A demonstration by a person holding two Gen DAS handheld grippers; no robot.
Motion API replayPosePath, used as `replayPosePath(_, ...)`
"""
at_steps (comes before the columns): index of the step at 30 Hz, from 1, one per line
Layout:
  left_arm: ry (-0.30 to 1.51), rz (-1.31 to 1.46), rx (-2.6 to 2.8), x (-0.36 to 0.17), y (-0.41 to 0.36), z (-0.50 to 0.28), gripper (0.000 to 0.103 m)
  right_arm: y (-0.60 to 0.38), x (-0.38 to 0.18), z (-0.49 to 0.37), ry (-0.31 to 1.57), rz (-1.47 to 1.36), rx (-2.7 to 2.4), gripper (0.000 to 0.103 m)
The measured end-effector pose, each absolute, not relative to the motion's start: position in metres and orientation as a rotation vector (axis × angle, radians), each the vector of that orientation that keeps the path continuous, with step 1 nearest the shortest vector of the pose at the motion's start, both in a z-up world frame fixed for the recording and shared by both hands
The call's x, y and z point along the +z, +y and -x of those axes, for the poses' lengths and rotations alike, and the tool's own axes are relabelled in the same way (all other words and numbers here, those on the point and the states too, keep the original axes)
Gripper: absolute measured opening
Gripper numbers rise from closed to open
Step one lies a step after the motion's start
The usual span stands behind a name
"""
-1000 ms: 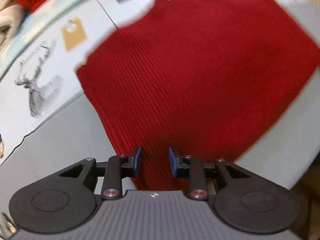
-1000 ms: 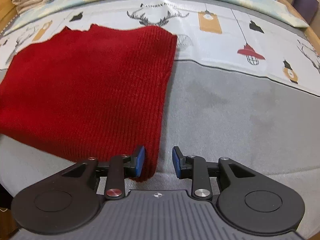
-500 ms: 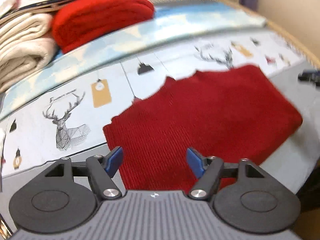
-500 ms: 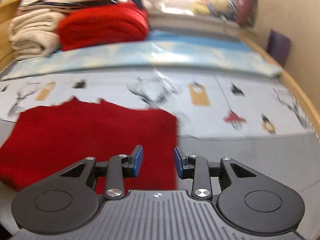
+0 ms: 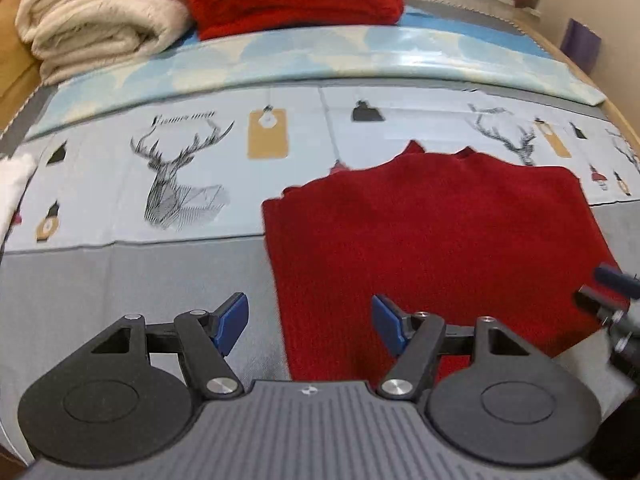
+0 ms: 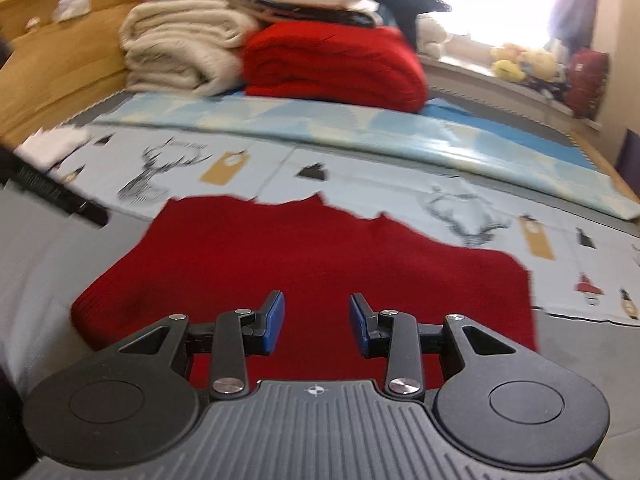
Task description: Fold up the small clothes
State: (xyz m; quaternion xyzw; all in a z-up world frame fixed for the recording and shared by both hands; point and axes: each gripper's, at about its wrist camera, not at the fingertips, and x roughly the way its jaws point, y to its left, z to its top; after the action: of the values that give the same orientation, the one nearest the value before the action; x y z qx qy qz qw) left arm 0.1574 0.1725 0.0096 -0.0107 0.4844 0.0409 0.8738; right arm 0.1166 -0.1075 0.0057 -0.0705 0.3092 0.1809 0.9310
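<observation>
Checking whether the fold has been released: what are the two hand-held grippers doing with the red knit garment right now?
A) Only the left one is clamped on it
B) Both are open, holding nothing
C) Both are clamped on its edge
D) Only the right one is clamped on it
B: the left hand-held gripper and right hand-held gripper both show blue pads spread apart with nothing between them, and the red knit garment lies flat on the bed.

Stacked blankets (image 6: pixel 188 52) beyond red garment (image 6: pixel 312 272)

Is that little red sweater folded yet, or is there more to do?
Partly done: the red sweater lies flat on the bed cover as a compact rectangle, no sleeves sticking out. Nothing is in hand: the left tool and right tool are both open above it. Possibly left: another fold, then joining the folded pile behind.
</observation>
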Motion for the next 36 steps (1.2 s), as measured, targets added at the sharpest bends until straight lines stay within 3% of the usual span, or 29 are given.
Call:
replayPosePath(16, 1.097, 0.131, 0.205, -0.005, 0.217, -0.159, 0.076, 0.007, -0.026, -0.094, 0.607, 0.379, 0.606, 0.038)
replayPosePath(20, 1.106, 0.124, 0.213, -0.007, 0.217, -0.160, 0.077, 0.034, -0.038, -0.084, 0.585, 0.449, 0.701, 0.051)
replayPosePath(26, 1.115, 0.132, 0.229, -0.009, 0.226, -0.159, 0.077, 0.064, -0.065, -0.076, 0.576, 0.563, 0.795, 0.057)
replayPosePath(29, 1.121, 0.133, 0.239, -0.012, 0.232, -0.159, 0.077, 0.075, -0.074, -0.076, 0.575, 0.610, 0.824, 0.065)
replayPosePath(36, 1.142, 0.133, 0.242, -0.016, 0.237, -0.161, 0.077, 0.092, -0.094, -0.068, 0.550, 0.735, 0.851, 0.069)
